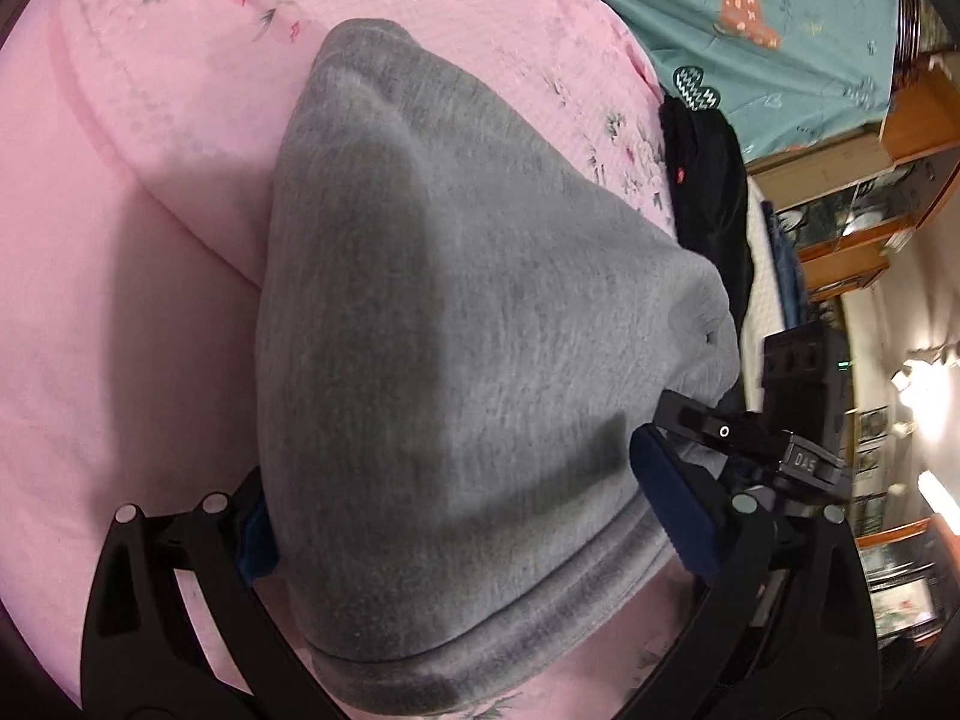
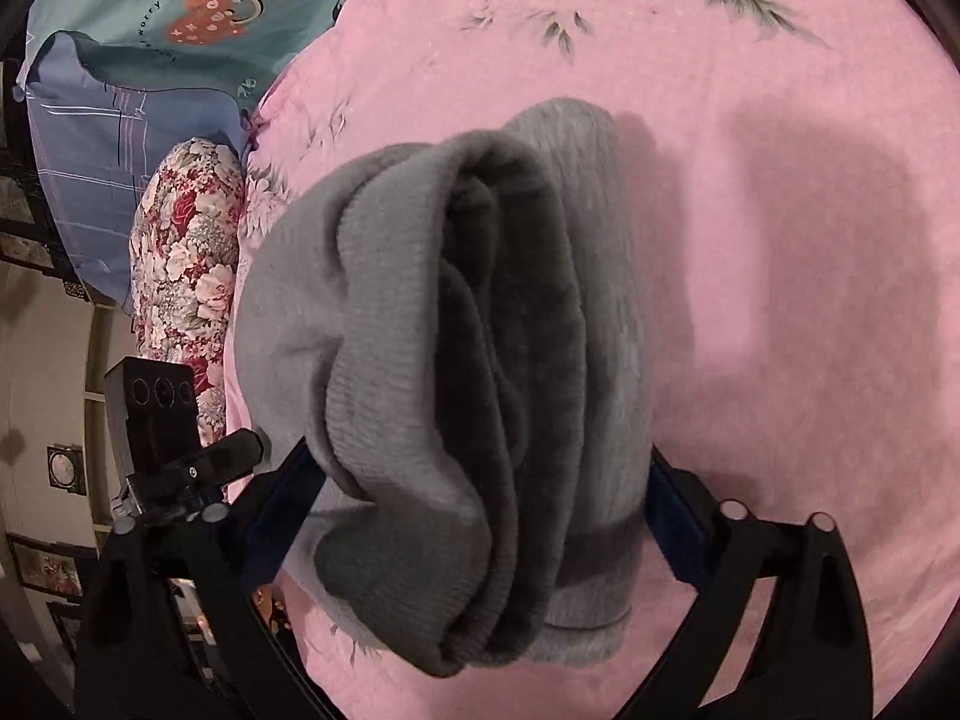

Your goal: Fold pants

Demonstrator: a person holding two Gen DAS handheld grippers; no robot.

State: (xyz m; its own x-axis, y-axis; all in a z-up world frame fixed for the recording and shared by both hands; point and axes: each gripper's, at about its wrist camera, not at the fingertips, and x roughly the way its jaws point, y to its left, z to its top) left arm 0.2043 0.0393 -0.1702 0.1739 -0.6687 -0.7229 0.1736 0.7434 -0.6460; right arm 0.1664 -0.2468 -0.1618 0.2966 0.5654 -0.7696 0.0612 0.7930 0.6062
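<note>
The grey fleece pants (image 1: 456,324) are bunched and held up over the pink floral bedspread (image 1: 132,276). My left gripper (image 1: 462,516) is shut on a thick fold of the pants, one blue pad (image 1: 678,516) showing on the right. In the right wrist view the pants (image 2: 468,372) show their ribbed waistband and dark fleecy inside, folded in layers. My right gripper (image 2: 480,510) is shut on that bundle, and the cloth hides most of both pads. The other gripper's body (image 1: 798,420) shows at the right of the left wrist view, and at the left of the right wrist view (image 2: 162,432).
A black garment (image 1: 708,204) lies at the bedspread's edge. A teal sheet with a cartoon print (image 1: 750,18), a blue checked pillow (image 2: 102,138) and a floral bolster (image 2: 186,264) lie beyond. Wooden furniture (image 1: 852,228) stands at the far right.
</note>
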